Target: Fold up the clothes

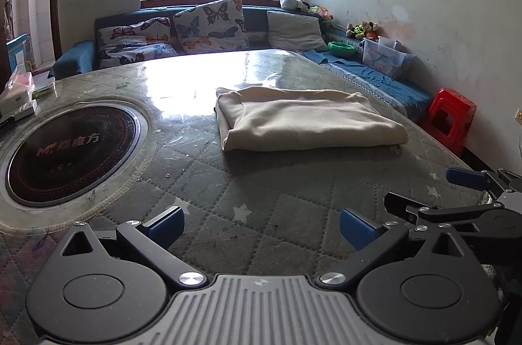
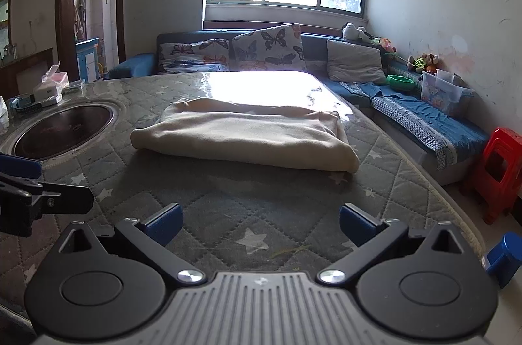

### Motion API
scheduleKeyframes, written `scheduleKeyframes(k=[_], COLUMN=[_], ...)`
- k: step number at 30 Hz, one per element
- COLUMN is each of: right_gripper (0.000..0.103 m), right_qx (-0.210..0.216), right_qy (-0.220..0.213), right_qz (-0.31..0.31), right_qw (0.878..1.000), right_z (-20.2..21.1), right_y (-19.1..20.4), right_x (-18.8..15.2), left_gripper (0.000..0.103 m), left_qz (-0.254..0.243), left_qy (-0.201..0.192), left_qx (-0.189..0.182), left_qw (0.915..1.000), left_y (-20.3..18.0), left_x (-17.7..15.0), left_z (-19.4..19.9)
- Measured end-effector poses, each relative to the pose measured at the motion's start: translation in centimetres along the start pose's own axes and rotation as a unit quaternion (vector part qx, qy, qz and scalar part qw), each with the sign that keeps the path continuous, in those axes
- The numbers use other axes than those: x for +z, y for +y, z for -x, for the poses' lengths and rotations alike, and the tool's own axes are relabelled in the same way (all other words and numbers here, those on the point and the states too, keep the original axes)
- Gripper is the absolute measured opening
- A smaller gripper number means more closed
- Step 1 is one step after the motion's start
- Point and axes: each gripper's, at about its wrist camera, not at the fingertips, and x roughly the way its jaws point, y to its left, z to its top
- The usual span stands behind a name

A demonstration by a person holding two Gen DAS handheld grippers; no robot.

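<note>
A cream garment (image 1: 303, 116) (image 2: 241, 136) lies folded into a thick rectangle on the quilted grey table cover (image 1: 261, 198) (image 2: 228, 201), in the middle of both views. My left gripper (image 1: 261, 226) is open, hovering low over the cover well short of the garment, nothing between its blue pads. My right gripper (image 2: 261, 222) is open too, also short of the garment and holding nothing. Each gripper shows at the side of the other's view: the right one (image 1: 469, 191) at the right edge, the left one (image 2: 23, 185) at the left edge.
A round black induction hob (image 1: 70, 149) (image 2: 63, 129) is set into the table at the left. Tissue boxes (image 1: 18, 93) (image 2: 49, 87) stand at the far left. A blue sofa with butterfly cushions (image 1: 208, 25) runs behind. A red plastic stool (image 1: 452, 116) (image 2: 499, 172) stands at the right.
</note>
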Motion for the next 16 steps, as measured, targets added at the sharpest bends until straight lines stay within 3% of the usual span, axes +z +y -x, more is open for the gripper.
scheduleKeyframes(k=[16], right_gripper=[0.103], right_qx=[0.002], right_qy=[0.007], right_qz=[-0.005], right_qw=[1.0], right_z=[-0.54], right_y=[-0.31], right_x=[-0.16], left_gripper=[0.103], left_qz=[-0.014], left_qy=[0.008], left_qx=[-0.009], left_qw=[0.9998], left_y=[-1.0], left_x=[0.23], left_z=[-0.81])
